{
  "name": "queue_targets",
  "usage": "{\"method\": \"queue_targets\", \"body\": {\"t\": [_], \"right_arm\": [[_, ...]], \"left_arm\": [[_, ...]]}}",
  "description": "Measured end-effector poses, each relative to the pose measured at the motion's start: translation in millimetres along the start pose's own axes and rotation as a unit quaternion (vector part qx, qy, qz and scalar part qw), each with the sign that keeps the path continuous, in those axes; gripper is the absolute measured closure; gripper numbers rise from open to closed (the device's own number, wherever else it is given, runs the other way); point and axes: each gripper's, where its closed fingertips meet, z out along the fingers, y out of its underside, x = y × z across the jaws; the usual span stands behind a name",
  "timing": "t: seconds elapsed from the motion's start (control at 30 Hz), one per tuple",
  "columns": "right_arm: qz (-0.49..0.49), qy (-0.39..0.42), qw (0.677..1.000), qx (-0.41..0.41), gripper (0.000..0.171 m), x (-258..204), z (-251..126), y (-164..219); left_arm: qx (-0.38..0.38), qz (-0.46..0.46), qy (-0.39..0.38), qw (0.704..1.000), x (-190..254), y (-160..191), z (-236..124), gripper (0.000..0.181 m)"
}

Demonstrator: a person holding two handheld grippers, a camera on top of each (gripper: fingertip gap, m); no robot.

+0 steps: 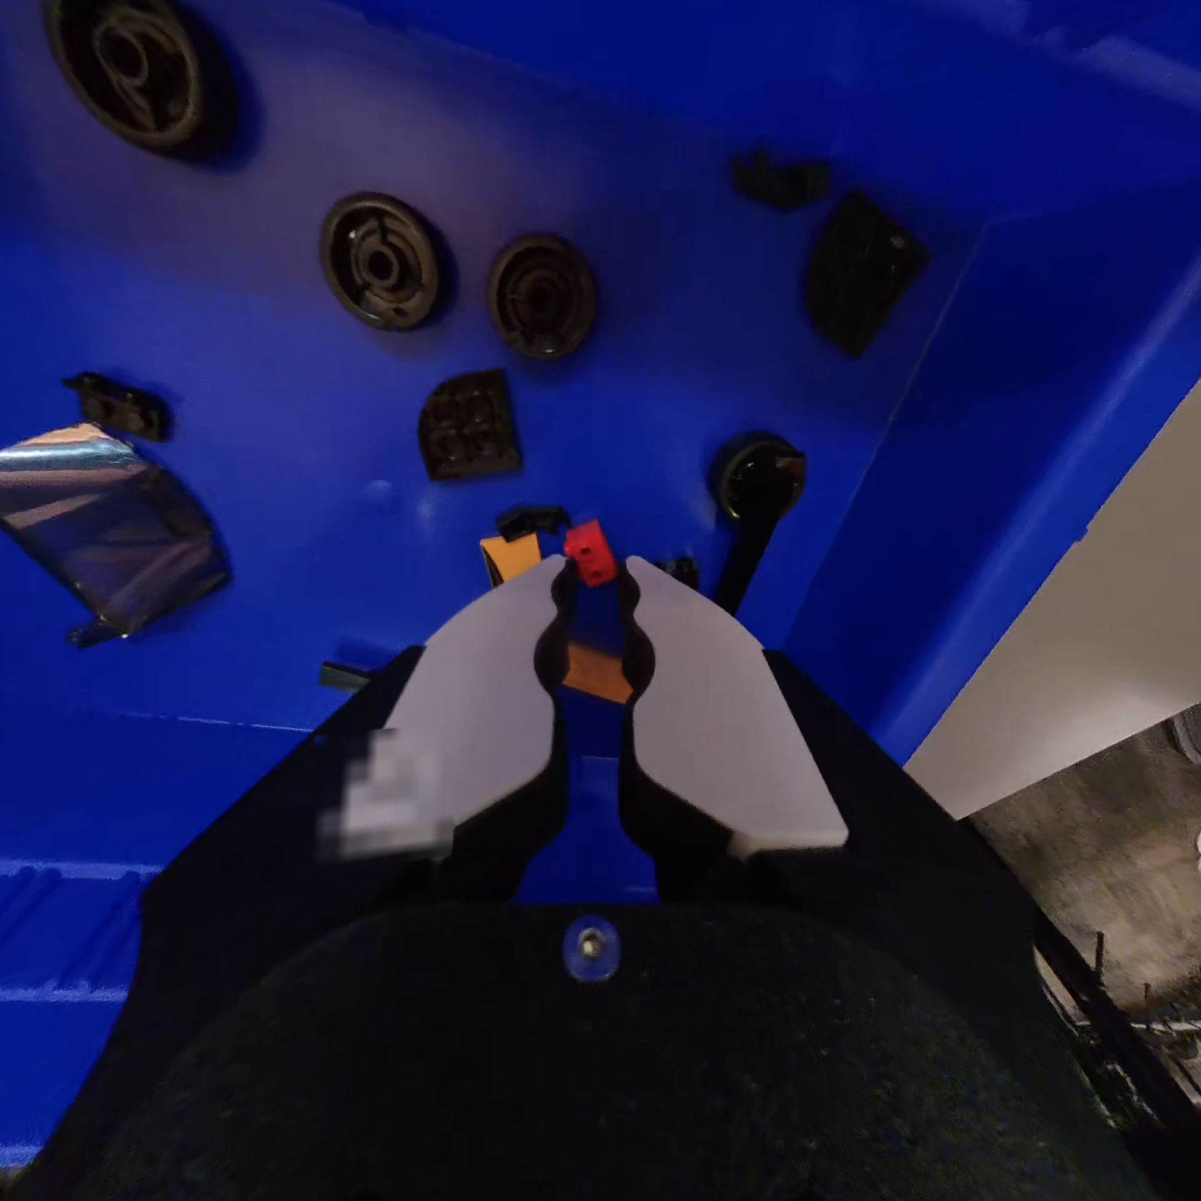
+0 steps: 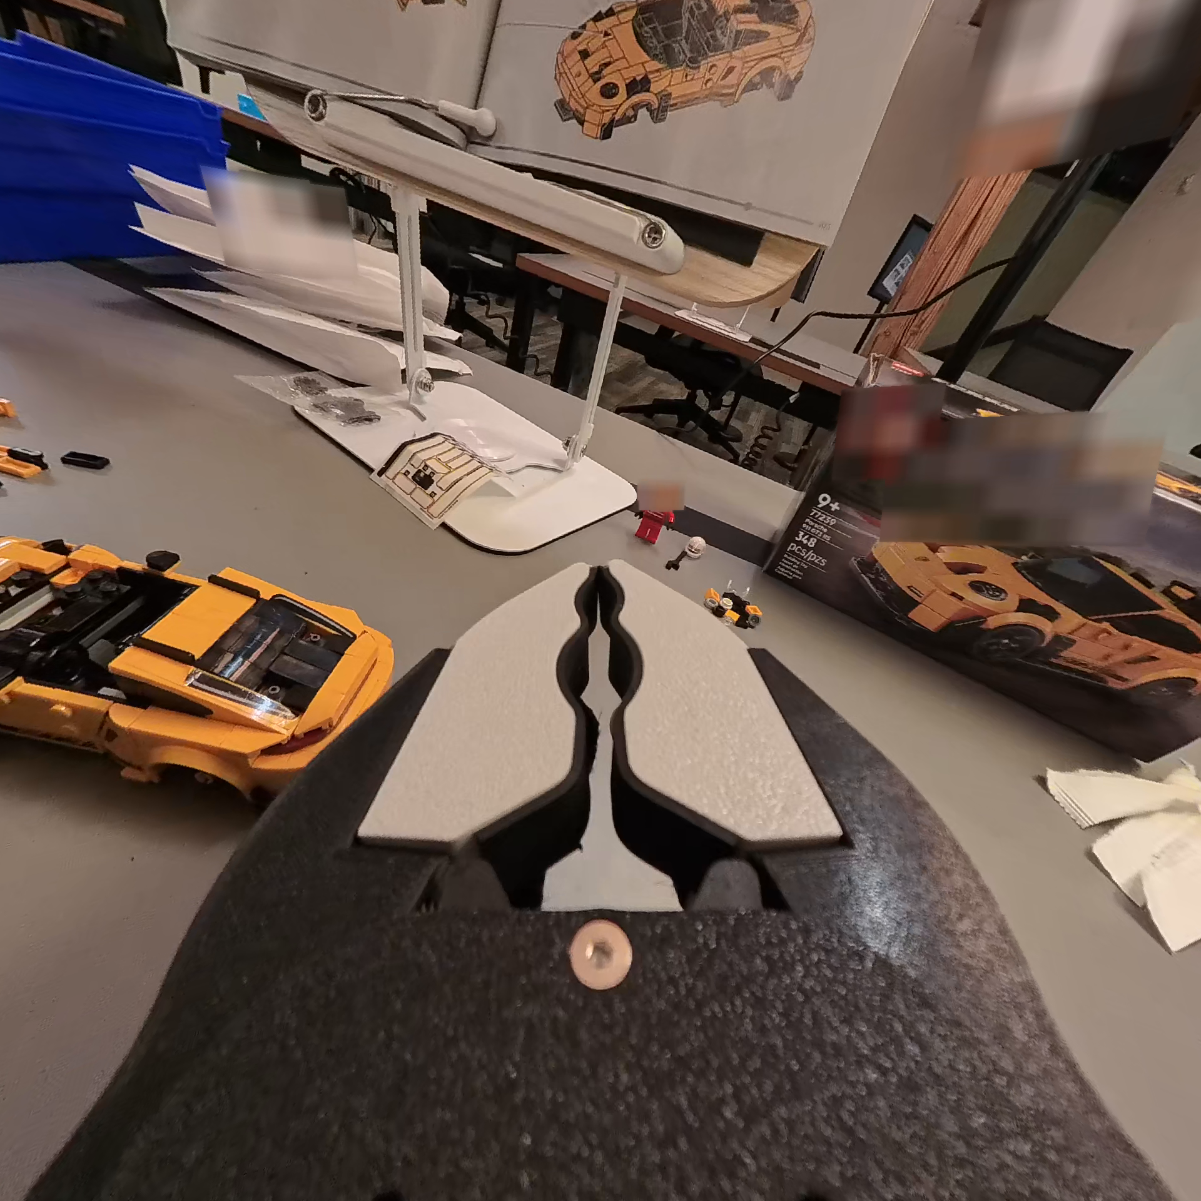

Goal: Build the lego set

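In the left wrist view my left gripper [image 1: 596,567] is inside a blue bin [image 1: 975,455], its fingertips closed around a small red brick [image 1: 590,562] held just above the bin floor. Black wheel parts [image 1: 380,260] and a clear windscreen piece [image 1: 110,533] lie on the bin floor. In the right wrist view my right gripper [image 2: 598,572] is shut and empty above the grey table [image 2: 325,520]. The partly built yellow lego car [image 2: 195,650] stands to its left. A small yellow-and-black sub-assembly [image 2: 734,607] lies just ahead to the right.
The set's box [image 2: 1007,617] lies at right. An instruction booklet [image 2: 650,97] rests on a white stand [image 2: 539,500] ahead, with a sticker sheet [image 2: 435,474]. A red minifigure [image 2: 653,523] and a white helmet [image 2: 695,546] are near. Stacked blue bins [image 2: 97,162] are far left, torn paper bags [image 2: 1144,838] right. Some 65 centimetres of space lies between my two pairs of fingers. From the right gripper's tips to the red minifigure [image 2: 653,523] is close to 25 centimetres.
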Motion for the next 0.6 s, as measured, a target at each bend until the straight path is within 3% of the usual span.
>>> {"method": "queue_targets", "body": {"t": [0.17, 0.33, 0.47, 0.6], "right_arm": [[0.008, -0.005, 1.000, 0.012, 0.171, 0, -3, -5], [0.025, -0.011, 0.999, 0.032, 0.171, 3, -9, -12], [0.040, -0.020, 0.998, 0.047, 0.171, 4, -12, -19], [0.052, -0.028, 0.996, 0.063, 0.171, 5, -17, -27]], "left_arm": [[-0.004, 0.007, -0.042, 0.999, 0, -5, -6, 0.174], [0.097, 0.034, -0.107, 0.989, 28, -46, -70, 0.175], [0.178, 0.134, -0.101, 0.970, 112, -105, -105, 0.176], [0.207, 0.248, -0.018, 0.946, 217, -159, -80, 0.176]]}}
